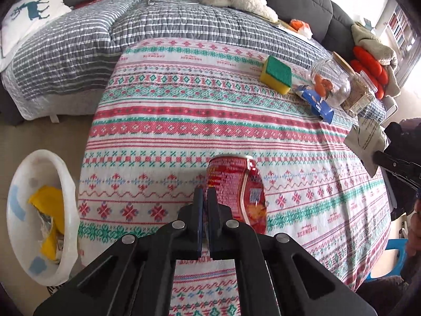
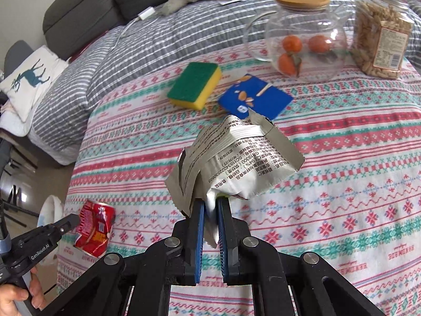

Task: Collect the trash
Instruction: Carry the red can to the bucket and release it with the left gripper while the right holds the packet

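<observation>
- Left gripper (image 1: 205, 197): fingers nearly closed, thin gap only, pinching the edge of a crushed red can (image 1: 238, 192). Can is dented, held up over the near part of the patterned tablecloth (image 1: 184, 121). In the right wrist view the same can (image 2: 95, 227) shows at lower left, clamped at the tip of the left gripper (image 2: 75, 221).
- Right gripper (image 2: 210, 205): fingers close together w/ blue pads (image 2: 200, 226), clamped on the lower edge of a torn silver wrapper (image 2: 236, 158). Wrapper sticks up and fwd above the cloth, black print on it, top edge ripped open.
- Left wrist view: same wrapper (image 1: 364, 139) at far right edge, w/ the right gripper's black body behind it.
- White bin (image 1: 39, 216) on the floor, left of the table, well below the can; yellow and blue scraps inside.
- Still on the cloth: blue packet (image 2: 255, 97) lying flat, just beyond the wrapper; green-and-yellow sponge (image 2: 196, 85) beside it, to its left.
- Further back: glass jar (image 2: 305, 39) w/ wooden lid, oranges inside; plastic jar of snacks (image 2: 381, 34) touching or just beside it on the right, can't tell which.
- Striped quilt (image 1: 131, 34) on sofa behind table; deer pillow (image 1: 29, 13) at far left.
</observation>
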A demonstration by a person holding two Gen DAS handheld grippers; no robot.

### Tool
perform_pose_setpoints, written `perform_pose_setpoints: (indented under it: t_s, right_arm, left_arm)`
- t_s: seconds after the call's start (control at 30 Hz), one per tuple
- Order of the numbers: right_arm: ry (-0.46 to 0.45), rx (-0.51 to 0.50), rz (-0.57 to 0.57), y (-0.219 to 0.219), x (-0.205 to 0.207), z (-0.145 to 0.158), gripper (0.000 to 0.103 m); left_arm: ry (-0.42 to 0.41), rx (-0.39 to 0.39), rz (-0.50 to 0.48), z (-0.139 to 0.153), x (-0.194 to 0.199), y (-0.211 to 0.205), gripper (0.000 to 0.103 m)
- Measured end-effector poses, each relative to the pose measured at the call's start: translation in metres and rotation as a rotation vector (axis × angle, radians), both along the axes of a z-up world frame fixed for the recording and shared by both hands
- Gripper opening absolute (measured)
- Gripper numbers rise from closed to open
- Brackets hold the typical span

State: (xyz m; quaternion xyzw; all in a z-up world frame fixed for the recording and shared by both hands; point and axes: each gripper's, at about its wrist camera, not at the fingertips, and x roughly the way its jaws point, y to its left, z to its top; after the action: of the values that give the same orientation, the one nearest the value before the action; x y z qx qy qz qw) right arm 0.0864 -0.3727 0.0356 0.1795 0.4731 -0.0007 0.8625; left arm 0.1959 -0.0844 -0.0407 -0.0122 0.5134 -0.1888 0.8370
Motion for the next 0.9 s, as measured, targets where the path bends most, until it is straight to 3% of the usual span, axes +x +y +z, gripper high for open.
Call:
perform_pose_setpoints:
  t_s: [0.07,0.1,0.13,0.2,0.33,0.5,0.53,0.57,0.7,0.9]
  right_arm:
    - [0.006,-0.010,0.015,0.009,0.001,-0.002,0.008]
    - [0.010,-0.015,0.020,0.012,0.002,-0.002,0.008]
    - [0.012,-0.019,0.024,0.015,0.003,-0.003,0.008]
    - [0.021,-0.033,0.033,0.020,0.004,-0.005,0.008]
    - [0.039,-0.058,0.038,0.023,0.004,-0.010,0.009]
    - [0.059,-0.081,0.038,0.022,0.002,-0.014,0.009]
    - [0.062,-0.084,0.038,0.023,0.001,-0.015,0.009]
    - [0.064,-0.086,0.040,0.023,0.000,-0.015,0.008]
    - [0.063,-0.096,0.047,0.027,-0.002,-0.012,0.009]
    - [0.050,-0.096,0.070,0.044,-0.003,-0.005,0.009]
  left_arm:
    - [0.011,-0.036,0.002,0.002,0.000,0.003,0.006]
    - [0.025,-0.055,0.001,0.001,0.001,0.004,0.015]
    - [0.040,-0.064,0.003,0.001,0.002,0.002,0.038]
    - [0.025,-0.060,0.010,0.000,0.000,-0.001,0.069]
    - [0.033,-0.019,-0.033,-0.006,0.003,-0.023,0.070]
    - [0.087,0.097,-0.087,-0.033,0.002,-0.043,0.069]
    - [0.059,0.110,-0.100,-0.032,-0.002,-0.046,0.057]
    - [0.050,0.107,-0.115,-0.030,-0.004,-0.048,0.046]
    - [0.045,0.086,-0.136,-0.025,-0.015,-0.047,0.046]
    - [0.011,0.061,-0.084,-0.006,-0.021,-0.024,0.046]
